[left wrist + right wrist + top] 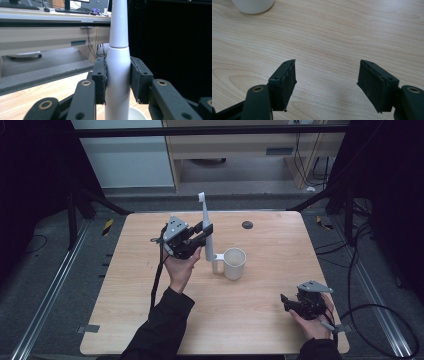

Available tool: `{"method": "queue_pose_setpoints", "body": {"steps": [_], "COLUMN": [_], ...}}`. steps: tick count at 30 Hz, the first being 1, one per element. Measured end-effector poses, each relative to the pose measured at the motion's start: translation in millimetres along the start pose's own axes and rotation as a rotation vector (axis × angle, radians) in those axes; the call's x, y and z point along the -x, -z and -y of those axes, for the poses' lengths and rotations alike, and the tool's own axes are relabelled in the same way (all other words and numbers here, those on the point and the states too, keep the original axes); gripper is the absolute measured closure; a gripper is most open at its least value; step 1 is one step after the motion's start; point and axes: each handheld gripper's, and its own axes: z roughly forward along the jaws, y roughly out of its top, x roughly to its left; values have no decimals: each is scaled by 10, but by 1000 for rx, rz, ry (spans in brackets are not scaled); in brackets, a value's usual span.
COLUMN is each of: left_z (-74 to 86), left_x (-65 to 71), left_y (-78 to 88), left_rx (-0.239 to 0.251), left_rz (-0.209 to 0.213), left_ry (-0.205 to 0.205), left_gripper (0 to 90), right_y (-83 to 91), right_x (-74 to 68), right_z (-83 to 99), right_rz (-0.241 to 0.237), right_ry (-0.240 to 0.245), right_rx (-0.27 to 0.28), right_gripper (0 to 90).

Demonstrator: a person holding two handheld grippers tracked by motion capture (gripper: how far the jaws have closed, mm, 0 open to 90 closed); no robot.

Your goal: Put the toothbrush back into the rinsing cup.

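A white electric toothbrush (pixel 202 207) stands upright over the middle of the wooden table (pixel 270 245), bristle head up. My left gripper (pixel 205 233) is shut on its handle. In the left gripper view the two black pads (pixel 100 80) press on either side of the white body (pixel 117 57). Just right of the brush is a white cup (pixel 234 263), and a small white stand (pixel 216 264) sits between them. My right gripper (pixel 286 302) rests low near the front right of the table. Its jaws stand open over bare wood (pixel 327 80), with the cup's base (pixel 253 5) farther off.
A small black round mark (pixel 247 225) lies on the table behind the cup. Black frame bars and cables surround the table. A desk with keyboards (pixel 72 11) stands beyond the far edge.
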Motion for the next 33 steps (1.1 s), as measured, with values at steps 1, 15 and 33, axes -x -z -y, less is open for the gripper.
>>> {"method": "queue_pose_setpoints", "body": {"steps": [1, 15, 33], "left_z": [3, 24, 168], "left_x": [17, 208, 245], "left_y": [-36, -352, -631], "left_rx": [1, 3, -41], "left_rz": [4, 42, 53], "left_ry": [3, 2, -10], "left_gripper": [673, 674, 674], "right_y": [-1, -17, -23], "right_x": [0, 6, 5], "right_z": [0, 5, 8], "right_rz": [0, 0, -9], "right_ry": [0, 7, 1], "right_rx": [0, 0, -6], "right_gripper": [304, 300, 300]}}
